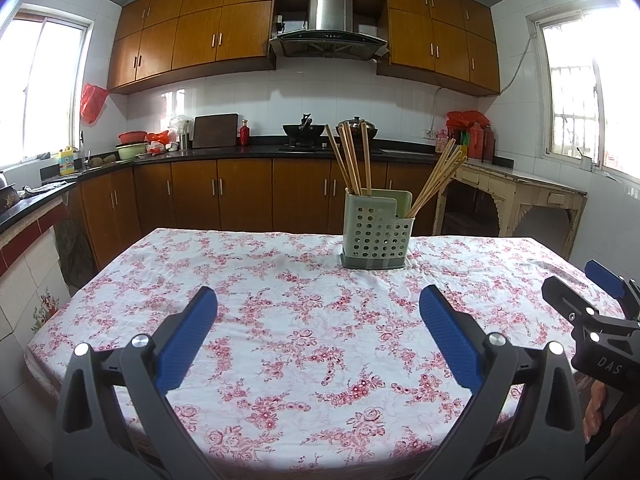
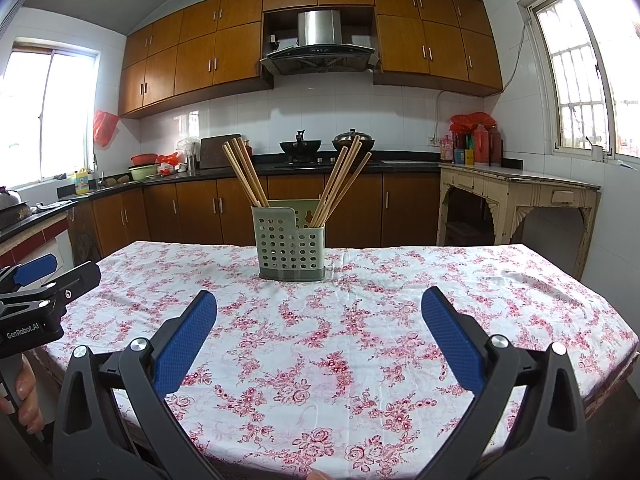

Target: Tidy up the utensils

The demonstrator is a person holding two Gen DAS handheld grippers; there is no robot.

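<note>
Above desk (image 1: 280, 320): left tool (image 1: 318, 312) and right tool (image 2: 319, 314) gape wide (empty); chopsticks (image 2: 248, 176) splay upward from the holder (image 2: 288, 240).

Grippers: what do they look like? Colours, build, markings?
Both match: the left gripper and right gripper have dark grey plastic linkage arms with silver round pivot bolts, and textured blue pads on the fingers. Side bodies are black: the right one reads "DAS" in the left wrist view, the left one "GenRobot.AI". No cables or sleeves visible.
</note>
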